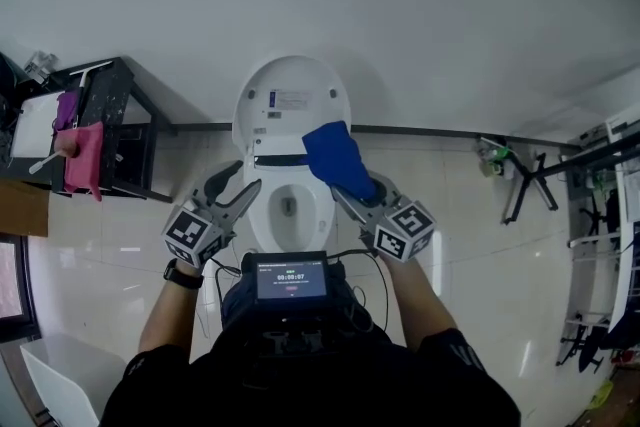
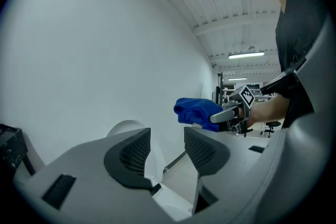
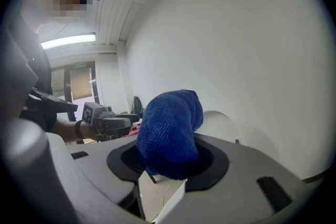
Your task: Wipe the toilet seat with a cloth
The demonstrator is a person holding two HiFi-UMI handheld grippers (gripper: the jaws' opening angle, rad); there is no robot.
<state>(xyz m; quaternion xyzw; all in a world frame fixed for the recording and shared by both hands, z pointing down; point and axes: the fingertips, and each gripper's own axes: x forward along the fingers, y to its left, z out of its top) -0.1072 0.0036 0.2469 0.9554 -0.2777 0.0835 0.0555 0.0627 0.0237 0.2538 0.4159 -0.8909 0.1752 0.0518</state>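
Observation:
A white toilet stands against the wall with its lid raised and the seat down around the bowl. My right gripper is shut on a blue cloth, held in the air above the right side of the seat. That cloth bulges out from between the jaws in the right gripper view. My left gripper hovers open and empty above the left side of the seat. In the left gripper view the blue cloth shows beyond the parted jaws.
A black rack with pink cloths stands at the left wall. A white bin sits at the lower left. Black folding stands and shelving line the right side. A screen device hangs on the person's chest.

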